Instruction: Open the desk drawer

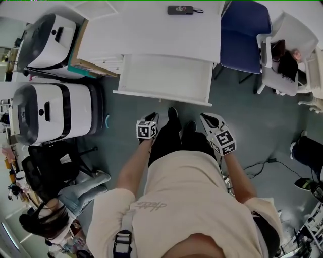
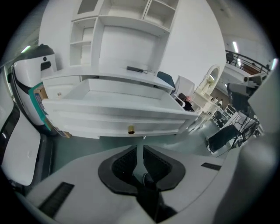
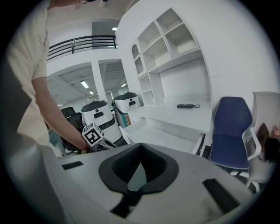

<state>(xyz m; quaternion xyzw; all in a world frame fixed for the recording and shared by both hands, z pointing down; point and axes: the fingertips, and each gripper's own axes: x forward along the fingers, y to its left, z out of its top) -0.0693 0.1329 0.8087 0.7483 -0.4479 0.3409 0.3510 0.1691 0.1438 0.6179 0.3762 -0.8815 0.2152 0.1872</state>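
Note:
The white desk (image 1: pixel 151 30) has its drawer (image 1: pixel 166 78) pulled far out, and the inside looks bare. In the left gripper view the drawer front (image 2: pixel 113 124) faces me with a small brass knob (image 2: pixel 131 130) at its middle. My left gripper (image 1: pixel 155 117) hangs short of the drawer, above the floor; its jaws (image 2: pixel 139 151) stand a narrow slot apart with nothing between them. My right gripper (image 1: pixel 204 117) is beside it, also back from the drawer, open and holding nothing (image 3: pixel 140 168). The right gripper view shows the open drawer (image 3: pixel 162 138) from the side.
A blue chair (image 1: pixel 245 33) stands right of the desk. Two white robots (image 1: pixel 50 111) (image 1: pixel 48 35) stand at the left. A black device (image 1: pixel 180 9) lies on the desktop. One person sits at lower left (image 1: pixel 65 201), another at upper right (image 1: pixel 287 60). Cables (image 1: pixel 262 164) cross the floor.

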